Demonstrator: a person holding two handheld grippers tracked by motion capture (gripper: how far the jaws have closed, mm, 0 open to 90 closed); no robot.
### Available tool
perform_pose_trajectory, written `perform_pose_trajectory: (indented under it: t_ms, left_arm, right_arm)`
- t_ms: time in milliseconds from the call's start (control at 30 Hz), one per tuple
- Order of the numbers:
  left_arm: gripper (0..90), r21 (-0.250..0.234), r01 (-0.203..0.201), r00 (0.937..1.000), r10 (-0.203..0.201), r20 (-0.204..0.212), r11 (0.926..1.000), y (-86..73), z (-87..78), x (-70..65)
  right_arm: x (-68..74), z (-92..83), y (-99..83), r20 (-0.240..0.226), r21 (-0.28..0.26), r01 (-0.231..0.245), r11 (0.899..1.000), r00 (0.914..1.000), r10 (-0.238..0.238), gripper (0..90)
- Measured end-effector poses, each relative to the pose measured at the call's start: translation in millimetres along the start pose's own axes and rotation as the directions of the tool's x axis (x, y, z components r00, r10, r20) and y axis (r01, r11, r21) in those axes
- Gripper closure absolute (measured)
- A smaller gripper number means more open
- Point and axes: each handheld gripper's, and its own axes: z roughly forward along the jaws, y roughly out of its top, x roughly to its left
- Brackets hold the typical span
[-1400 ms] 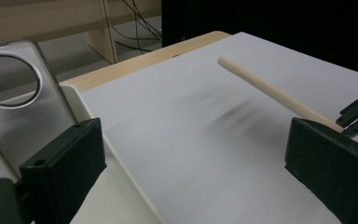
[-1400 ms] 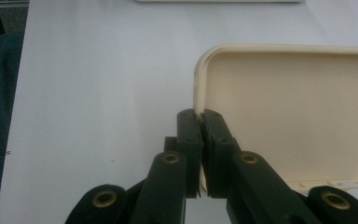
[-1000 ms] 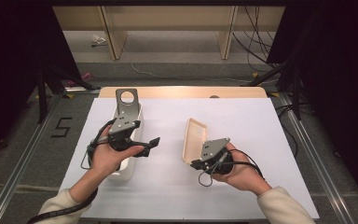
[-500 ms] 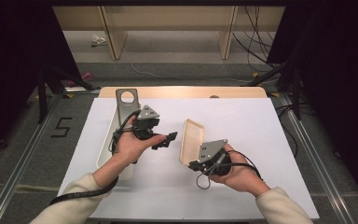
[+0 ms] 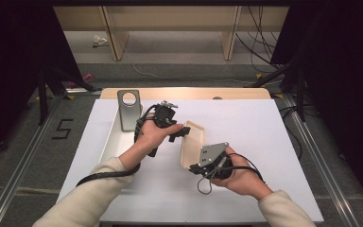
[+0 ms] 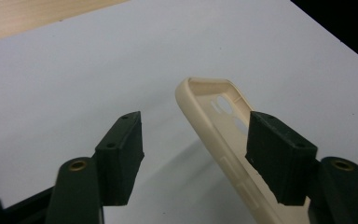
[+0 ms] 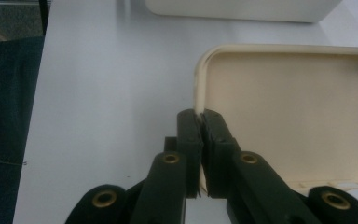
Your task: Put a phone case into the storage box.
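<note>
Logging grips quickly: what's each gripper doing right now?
Left gripper: open, jaws closing around the phone case edge, not pressing.
Right gripper: shut on the case's rim.

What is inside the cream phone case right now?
The phone case holds no phone; its bare inner face and a camera cutout show. The right gripper pinches its rim, hiding that edge; the left gripper's pad covers part of the inside.

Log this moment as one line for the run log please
right tongs: shut on case edge | left tongs: closing, case rim between pads, not yet pressed | tray: left on table
</note>
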Motion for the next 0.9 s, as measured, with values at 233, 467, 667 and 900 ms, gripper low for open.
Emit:
perform_pose_trajectory:
  t_ms: [233,467,667,900]
  left_arm:
    - [47.5,0.039,0.054,0.9981,-0.055,0.028,0.9978,0.7,6.4,4.4]
    - [62.5,0.059,0.088,0.9948,-0.090,0.046,0.9944,-1.7,10.1,4.4]
    - [71.0,0.022,0.128,0.9885,-0.129,0.079,0.9915,-0.3,4.8,-0.9]
    - [81.5,-0.051,0.186,0.9711,-0.175,0.162,0.9813,-0.4,-3.7,-13.8]
  right_arm:
    - [1.4,0.4,2.2,-0.003,-0.003,0.016,1.000,0.9999,-0.016,87.3]
    - [2.7,0.9,3.4,-0.006,-0.001,0.023,1.000,0.9997,-0.023,87.3]
    - [4.6,4.4,3.7,-0.014,0.011,0.034,0.999,0.9993,-0.034,87.5]
    - [6.7,12.8,2.9,-0.007,0.074,0.048,0.996,0.9988,-0.048,86.0]
